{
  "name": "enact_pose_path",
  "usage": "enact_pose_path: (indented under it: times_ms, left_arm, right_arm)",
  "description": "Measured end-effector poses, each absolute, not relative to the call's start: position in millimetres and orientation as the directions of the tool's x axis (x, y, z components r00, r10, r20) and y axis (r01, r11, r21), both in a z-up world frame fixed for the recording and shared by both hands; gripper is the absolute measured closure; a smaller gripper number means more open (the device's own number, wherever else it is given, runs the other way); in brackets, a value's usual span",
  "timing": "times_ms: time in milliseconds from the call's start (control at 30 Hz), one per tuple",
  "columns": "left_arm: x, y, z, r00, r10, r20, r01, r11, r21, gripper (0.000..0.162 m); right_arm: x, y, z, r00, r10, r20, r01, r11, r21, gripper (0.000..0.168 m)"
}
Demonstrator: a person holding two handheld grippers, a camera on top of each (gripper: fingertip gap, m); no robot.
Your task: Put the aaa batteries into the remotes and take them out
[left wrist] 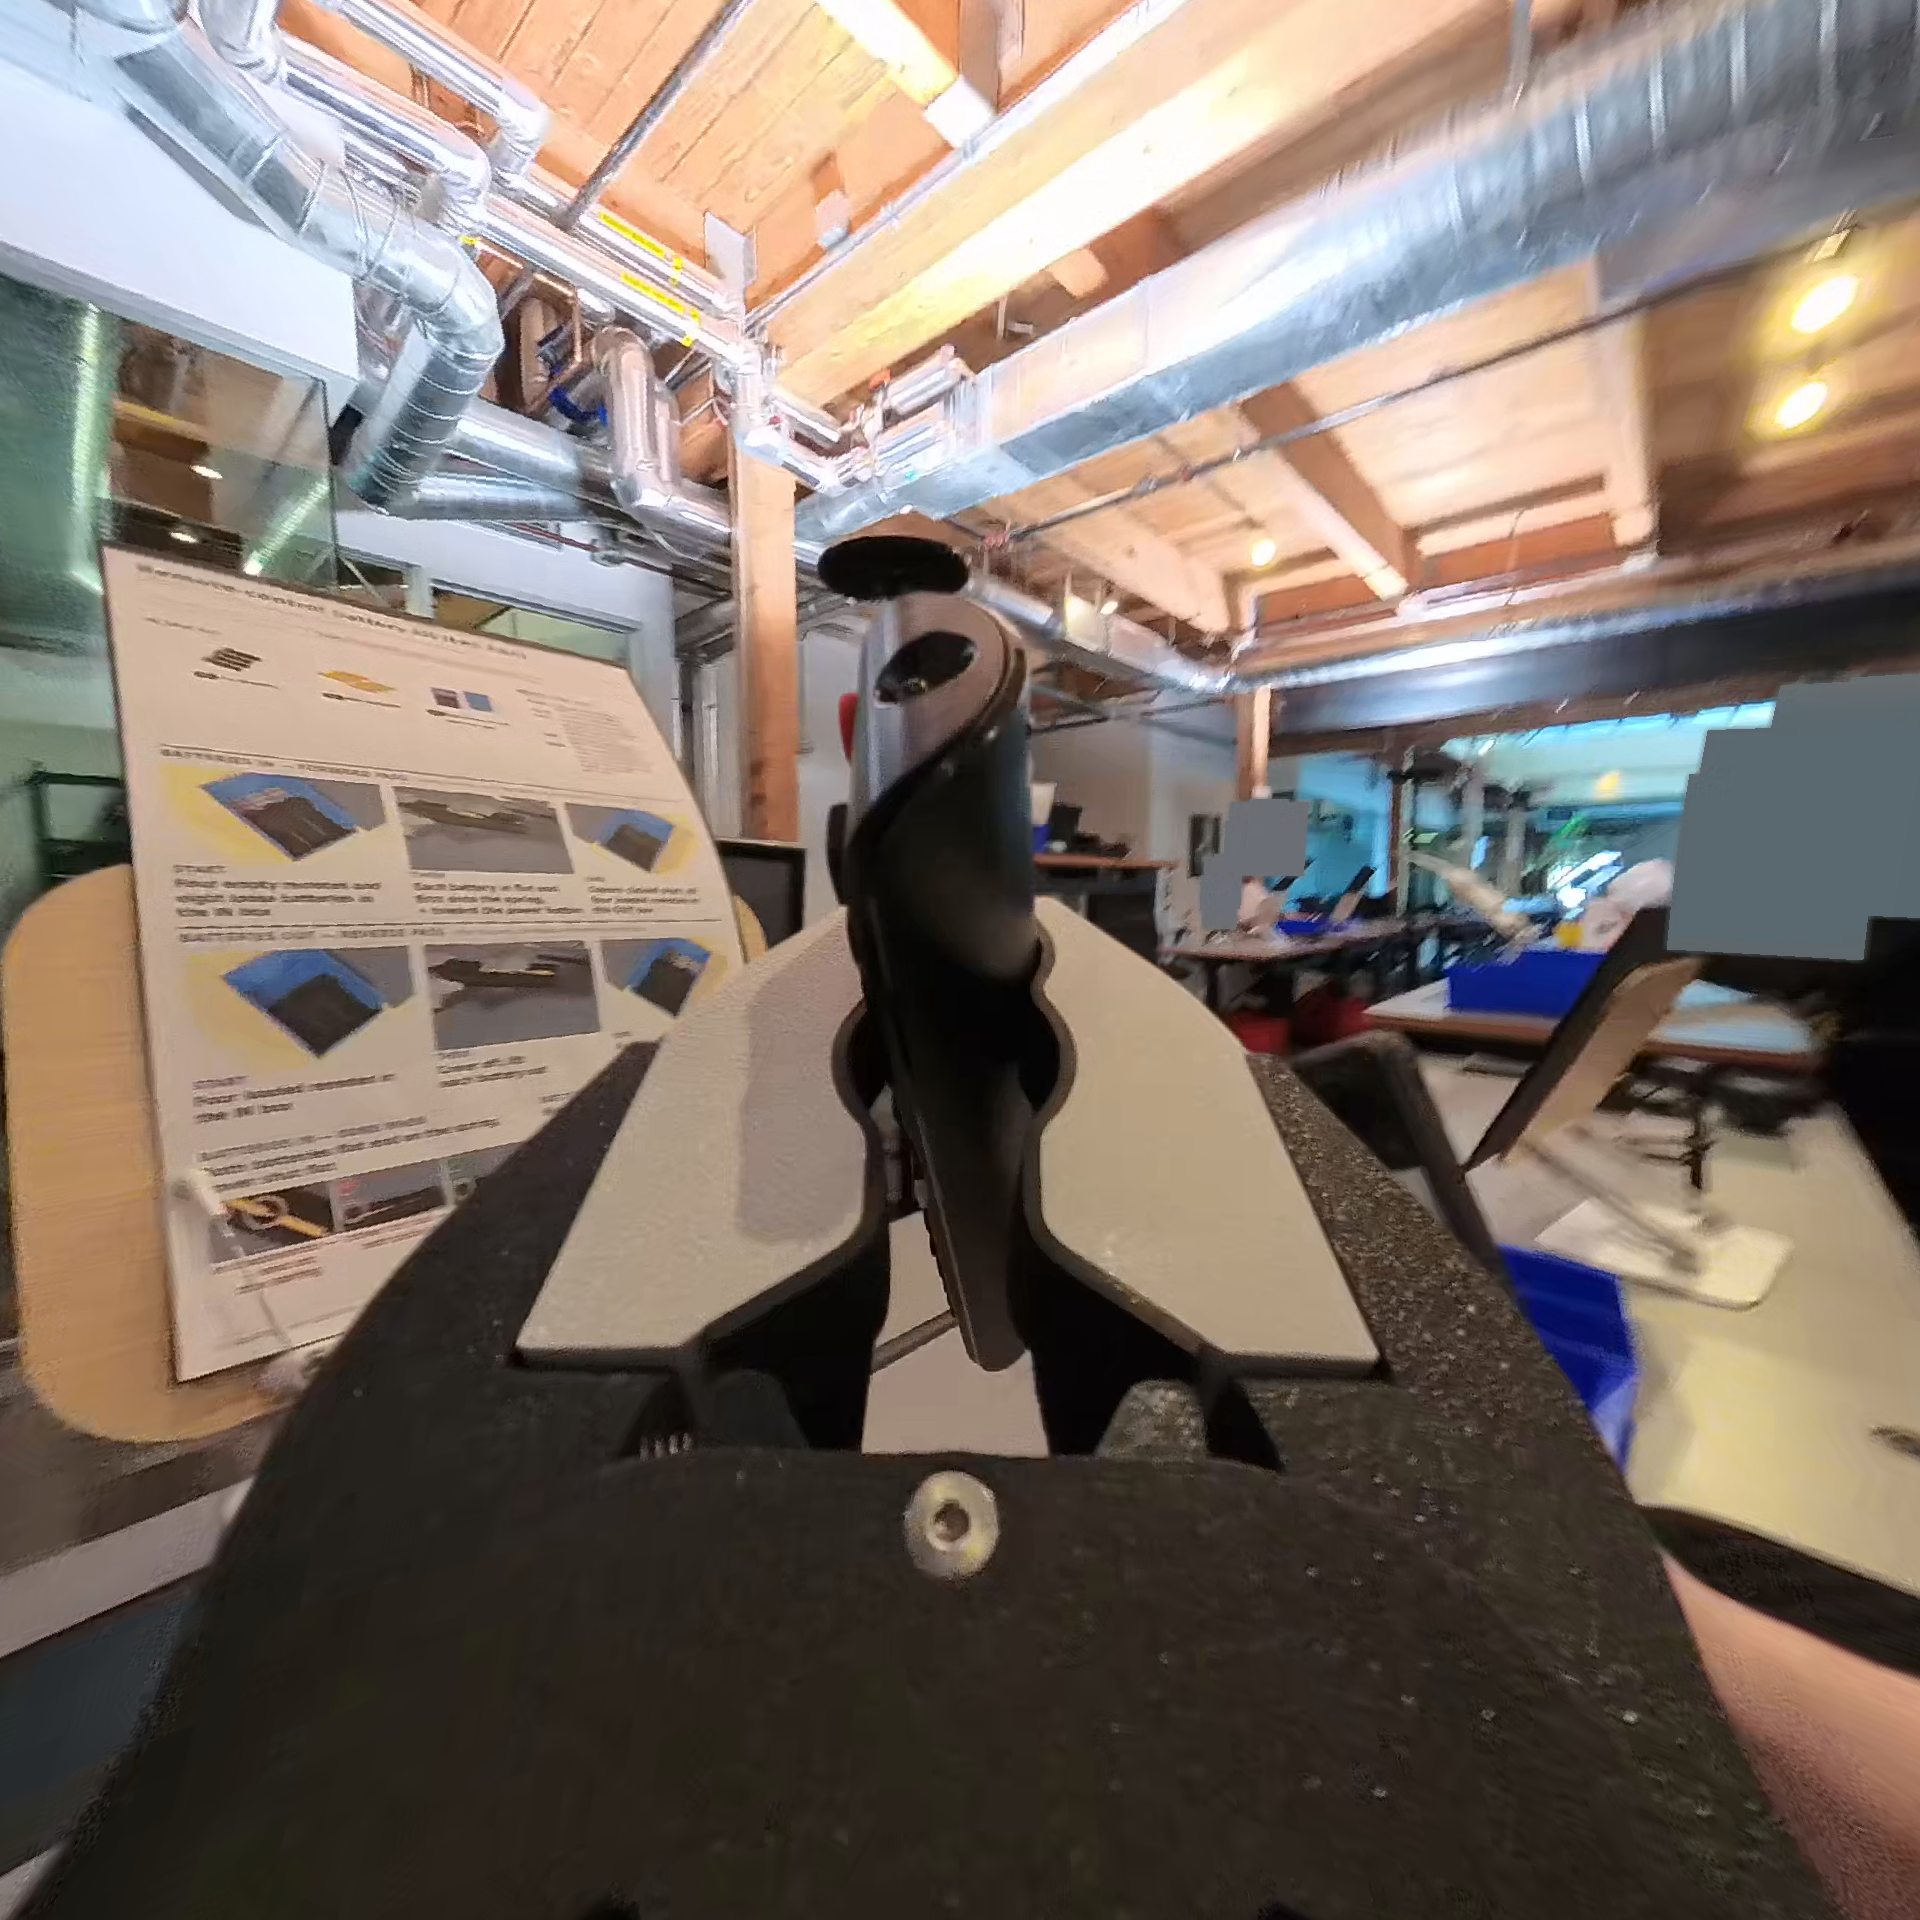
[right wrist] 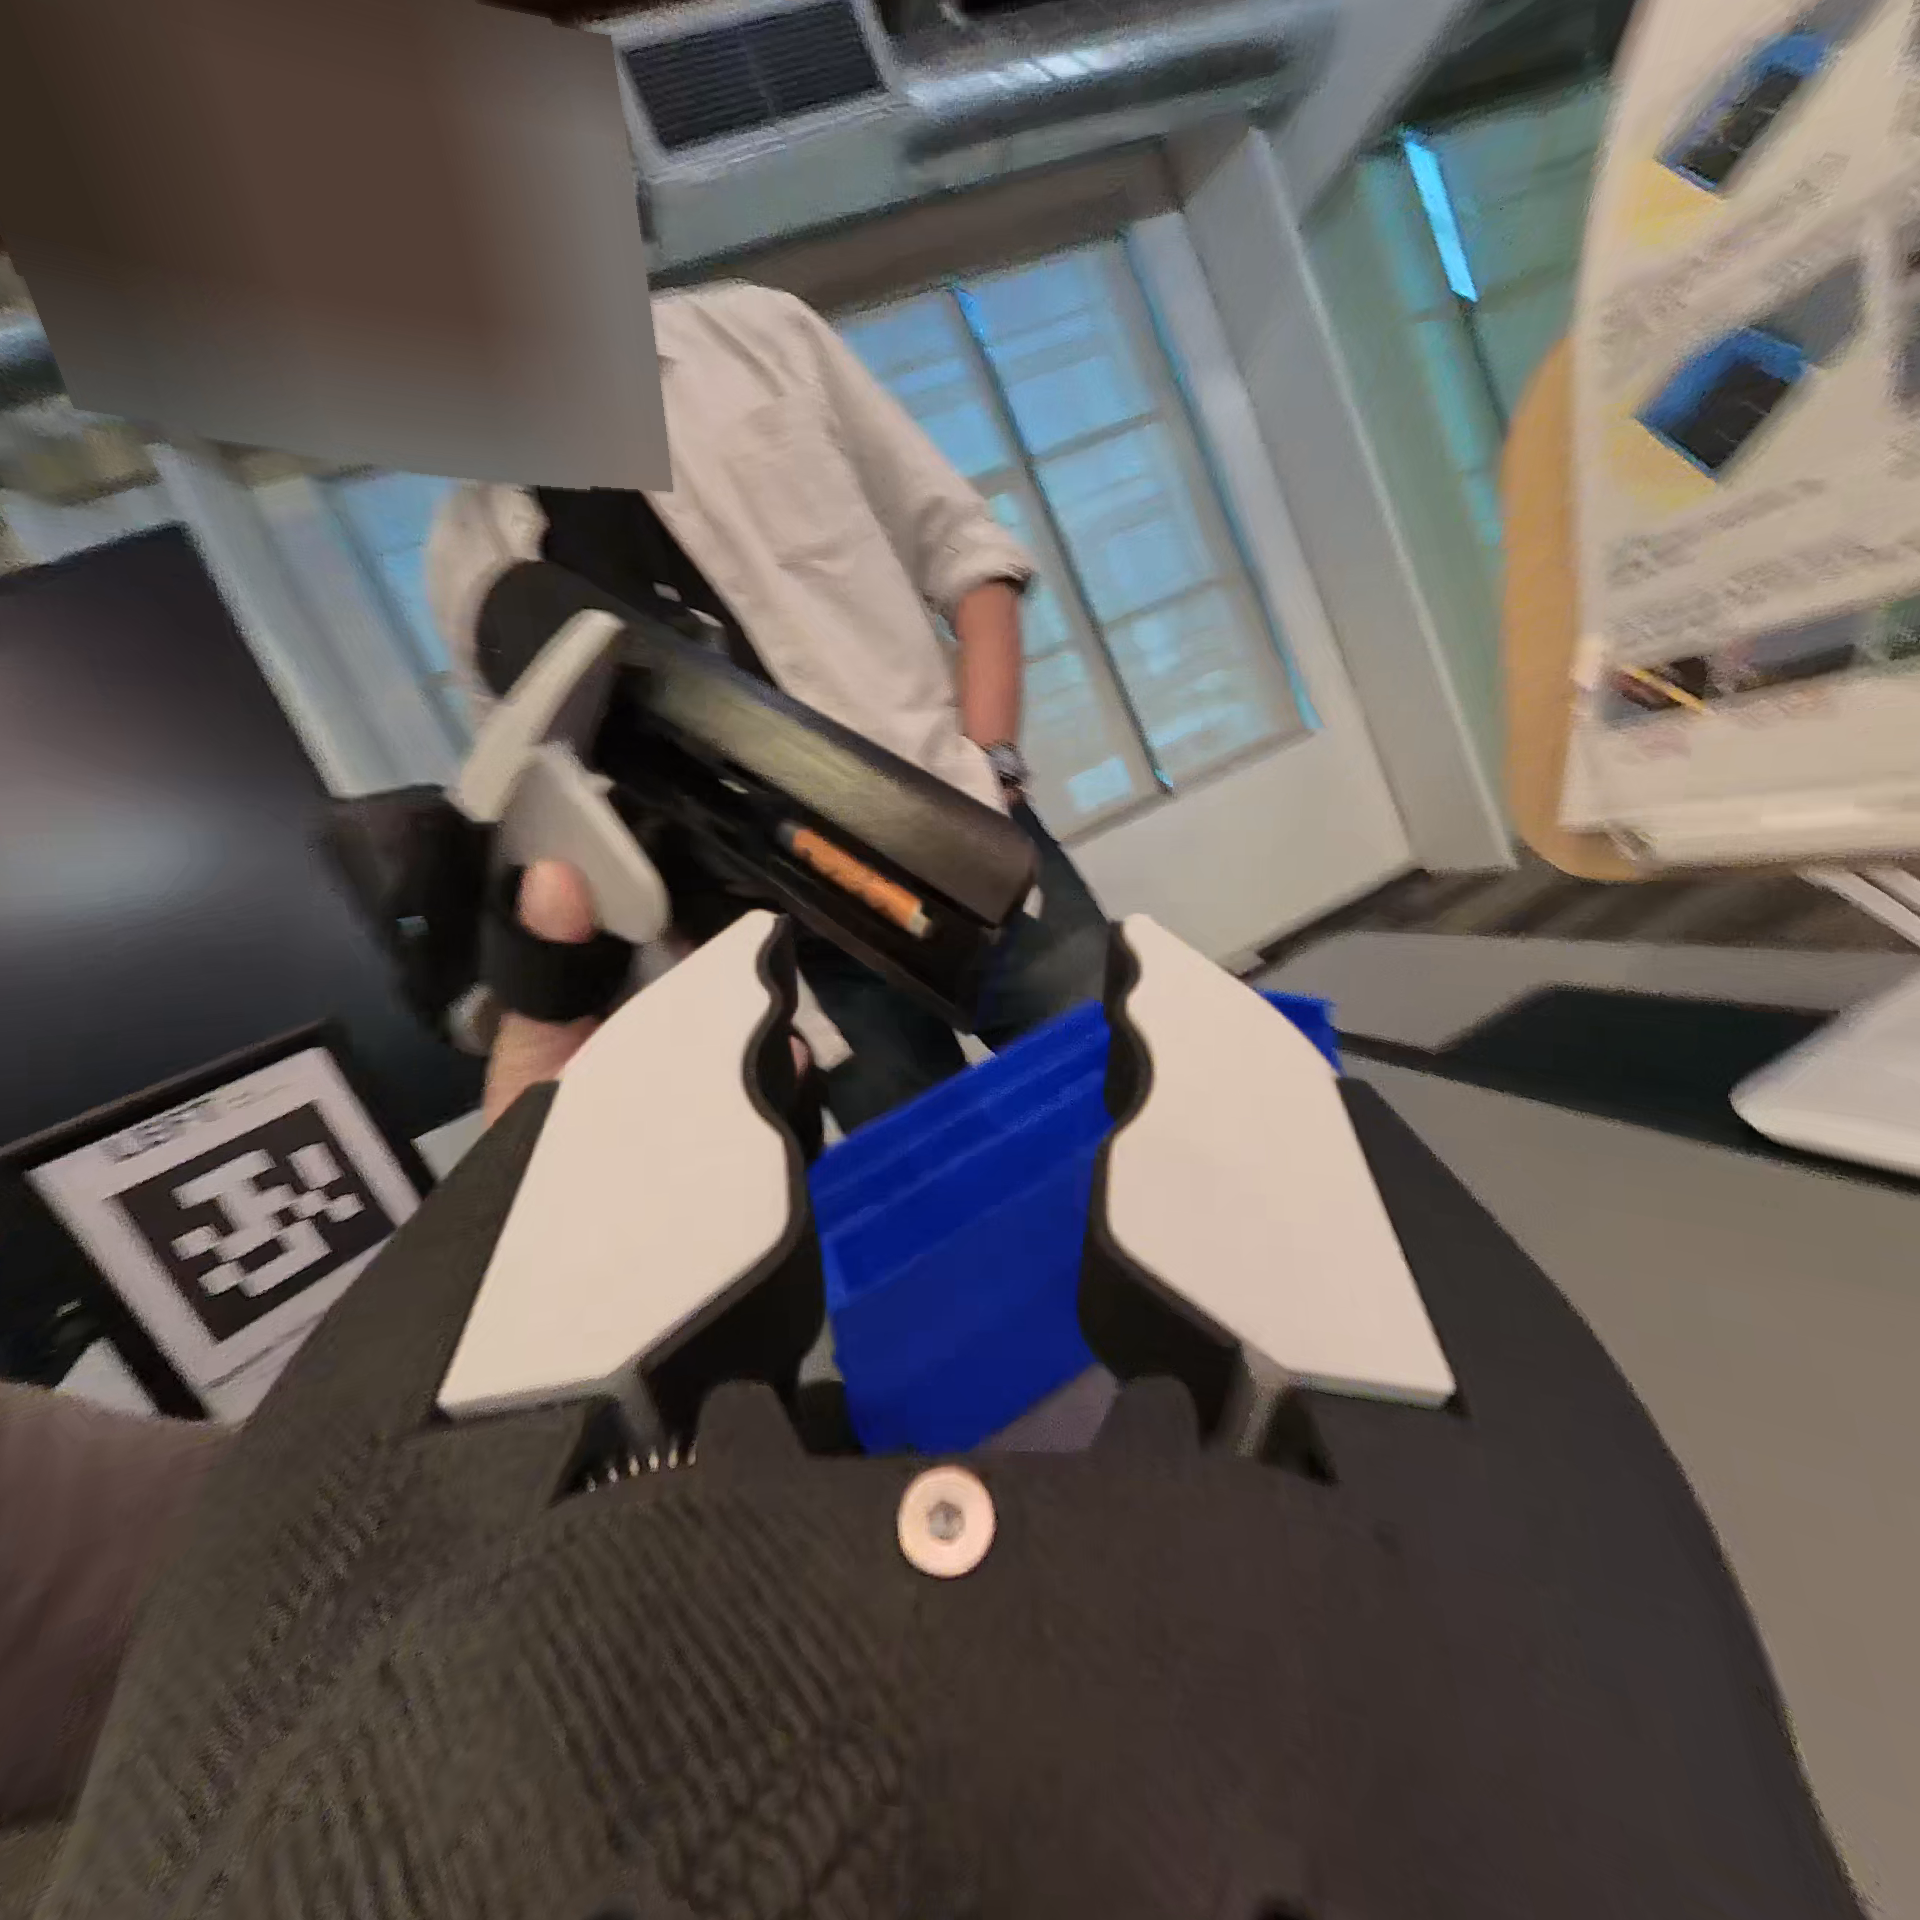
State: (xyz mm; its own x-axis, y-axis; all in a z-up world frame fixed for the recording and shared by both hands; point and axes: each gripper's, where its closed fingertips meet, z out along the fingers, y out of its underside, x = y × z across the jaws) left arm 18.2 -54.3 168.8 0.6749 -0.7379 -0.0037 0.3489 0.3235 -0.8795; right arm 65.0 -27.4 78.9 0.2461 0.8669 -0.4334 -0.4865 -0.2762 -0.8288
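The bench (right wrist: 1558, 1299) runs grey under the right tongs, with a blue bin (right wrist: 935, 1247) standing on it just beyond them and a printed instruction sheet (left wrist: 395, 935) propped upright at the far side. A black-and-white marker card (right wrist: 239, 1226) leans at the left of the right wrist view, and a person in a white shirt (right wrist: 810, 540) stands behind.

The left tongs (left wrist: 951, 1091) are raised well above the bench and tilted up toward the ceiling, closed narrow on a black remote (left wrist: 935, 935) that stands on end between their grey pads. In the right wrist view the same remote (right wrist: 831, 810) shows with its back open, and one orange battery (right wrist: 857, 883) lies in the compartment. Whether the slot beside it is filled cannot be told through the blur.

The right tongs (right wrist: 945, 1039) are spread wide and hold nothing, their tips just below the open compartment.

The step in hand looks like work on that battery: either it has just been seated or it is about to be lifted out, and the pictures do not settle which. The next move probably calls for the left tongs to keep the remote steady while the right tongs close in on the compartment end, narrow enough to pinch a small round battery without knocking it loose.
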Motion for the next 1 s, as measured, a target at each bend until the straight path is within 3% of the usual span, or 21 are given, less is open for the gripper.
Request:
enact_pose_path:
  times_ms: [100, 467, 1000]
  left_arm:
    - [28.3, -47.2, 156.3, 0.712, -0.701, -0.039, 0.278, 0.332, -0.901, 0.140]
    - [38.5, -33.3, 136.1, 0.770, -0.631, -0.093, 0.172, 0.345, -0.922, 0.140]
    - [57.7, -40.3, 127.2, 0.771, -0.615, -0.166, 0.107, 0.382, -0.918, 0.140]
  right_arm:
    - [66.6, -20.4, 69.1, 0.296, 0.827, -0.478, -0.487, -0.300, -0.820, 0.114]
    - [60.5, -10.5, 44.5, 0.159, 0.722, -0.673, -0.490, -0.534, -0.689, 0.124]
    - [66.6, -4.0, 38.5, 0.143, 0.686, -0.714, -0.518, -0.563, -0.644, 0.125]
